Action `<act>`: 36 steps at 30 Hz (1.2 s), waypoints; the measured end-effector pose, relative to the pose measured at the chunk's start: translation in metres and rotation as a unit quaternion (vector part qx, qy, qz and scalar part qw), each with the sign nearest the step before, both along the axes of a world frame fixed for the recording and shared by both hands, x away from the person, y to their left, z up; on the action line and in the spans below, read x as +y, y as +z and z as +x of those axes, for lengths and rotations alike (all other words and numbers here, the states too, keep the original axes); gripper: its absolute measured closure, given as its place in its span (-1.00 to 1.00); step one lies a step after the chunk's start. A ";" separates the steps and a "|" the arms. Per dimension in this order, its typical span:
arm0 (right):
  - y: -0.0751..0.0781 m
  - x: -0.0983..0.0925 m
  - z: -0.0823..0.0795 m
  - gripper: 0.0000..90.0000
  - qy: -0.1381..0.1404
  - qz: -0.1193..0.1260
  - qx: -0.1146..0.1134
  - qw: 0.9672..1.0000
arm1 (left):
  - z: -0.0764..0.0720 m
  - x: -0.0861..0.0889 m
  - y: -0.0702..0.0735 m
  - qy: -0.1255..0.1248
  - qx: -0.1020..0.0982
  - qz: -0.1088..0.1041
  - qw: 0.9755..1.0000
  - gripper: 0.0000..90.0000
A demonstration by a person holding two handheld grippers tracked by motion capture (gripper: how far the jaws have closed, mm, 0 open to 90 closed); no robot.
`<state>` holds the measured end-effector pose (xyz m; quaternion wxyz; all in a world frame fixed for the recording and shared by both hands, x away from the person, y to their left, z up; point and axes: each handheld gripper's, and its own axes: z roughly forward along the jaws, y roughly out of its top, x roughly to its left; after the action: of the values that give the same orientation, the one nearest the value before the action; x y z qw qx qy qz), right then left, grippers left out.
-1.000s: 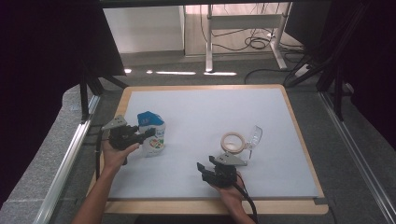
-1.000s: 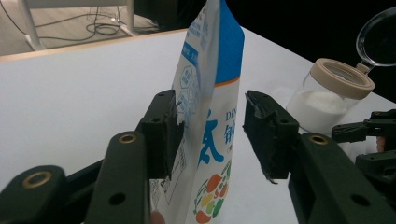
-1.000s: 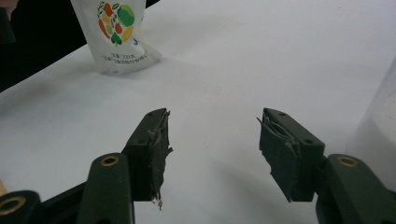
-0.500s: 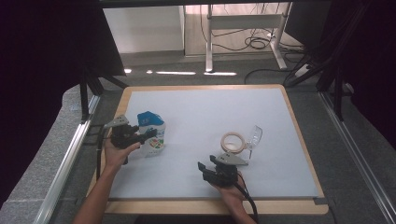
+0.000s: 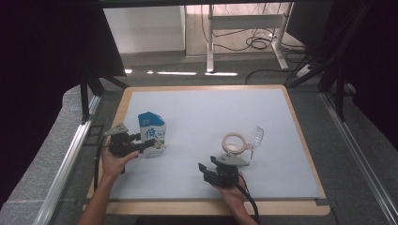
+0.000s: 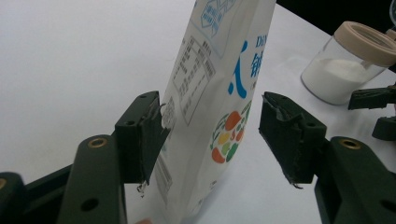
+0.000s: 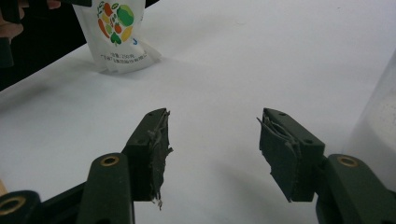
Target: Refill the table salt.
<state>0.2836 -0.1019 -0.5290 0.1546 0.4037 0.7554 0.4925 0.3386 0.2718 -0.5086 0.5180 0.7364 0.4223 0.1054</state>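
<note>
A white and blue stand-up pouch [image 5: 151, 131] [image 6: 210, 84] [image 7: 116, 28] with a fruit print stands at the left of the white mat [image 5: 211, 108]. My left gripper [image 5: 143, 146] [image 6: 212, 135] straddles its lower part. Its jaws have just been opening: the left pad sits at the pouch's edge and the right pad stands clear of it. A clear jar [image 5: 239, 142] [image 6: 345, 70] [image 7: 380, 126] with a beige lid and white powder is right of centre. My right gripper [image 5: 205, 172] [image 7: 212, 135] rests just in front of the jar, open, with nothing between its pads.
The mat lies on a wooden board [image 5: 300, 136] whose rim shows all round. A metal rail [image 5: 70, 154] runs along the left side. Desk legs and cables [image 5: 253, 42] stand on the floor beyond the far edge.
The left gripper's jaws have spread apart around the pouch, which stays standing in place. The right gripper and the jar have not moved.
</note>
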 end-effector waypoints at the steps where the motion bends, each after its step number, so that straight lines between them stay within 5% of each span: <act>1: 0.000 0.000 0.000 -0.04 0.001 0.000 -0.001 1.000 | -0.001 0.000 -0.001 0.001 0.001 -0.001 1.000 -0.15; 12: 0.012 -0.015 -0.005 -0.04 0.014 0.006 -0.032 0.999 | -0.014 -0.004 -0.010 0.009 0.004 0.025 1.000 -0.21; 18: 0.016 -0.031 -0.005 -0.04 0.013 0.011 -0.030 0.999 | -0.018 -0.005 -0.012 0.020 0.004 0.040 0.999 -0.22; 36: 0.033 -0.092 -0.020 0.07 -0.015 0.031 -0.047 0.998 | -0.028 -0.003 -0.017 0.024 0.013 0.046 0.999 -0.24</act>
<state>0.2632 -0.1936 -0.4962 0.1842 0.3959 0.7260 0.5313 0.3107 0.2690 -0.5257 0.4752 0.7504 0.4412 0.1279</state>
